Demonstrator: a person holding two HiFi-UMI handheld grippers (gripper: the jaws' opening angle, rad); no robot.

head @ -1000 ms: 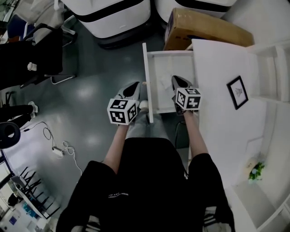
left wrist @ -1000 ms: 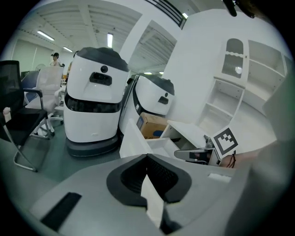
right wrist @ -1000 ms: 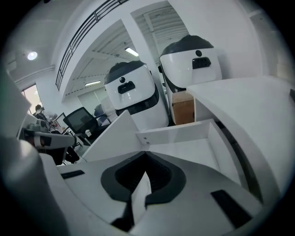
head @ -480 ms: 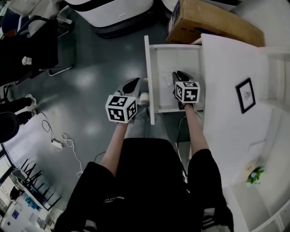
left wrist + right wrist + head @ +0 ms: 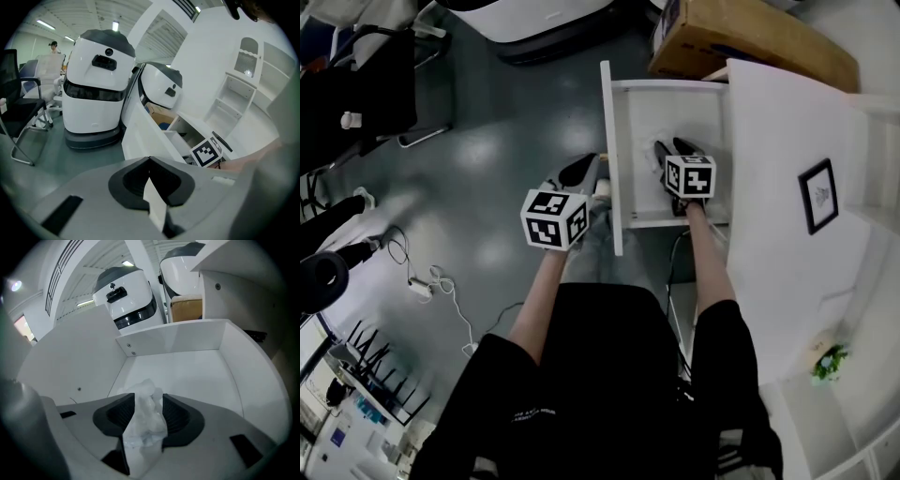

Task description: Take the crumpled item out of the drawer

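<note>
Right gripper view: tool (image 5: 147,401) opening round crumpled item (image 5: 144,423); drawer walls (image 5: 75,366) apart.

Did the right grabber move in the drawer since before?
Yes, slightly: the right gripper went farther from the near wall of the drawer. Its jaws are opening around the crumpled item.

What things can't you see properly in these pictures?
- Crumpled item: head view, mostly covered by the right tongs and their marker cube. The right gripper view shows it between the opening jaws, bottom hidden behind the tongs' body.
- White piece pinched in the left tongs: left gripper view, too close to tell what it is.
- Drawer back: head view, tucked under the white cabinet top.
</note>
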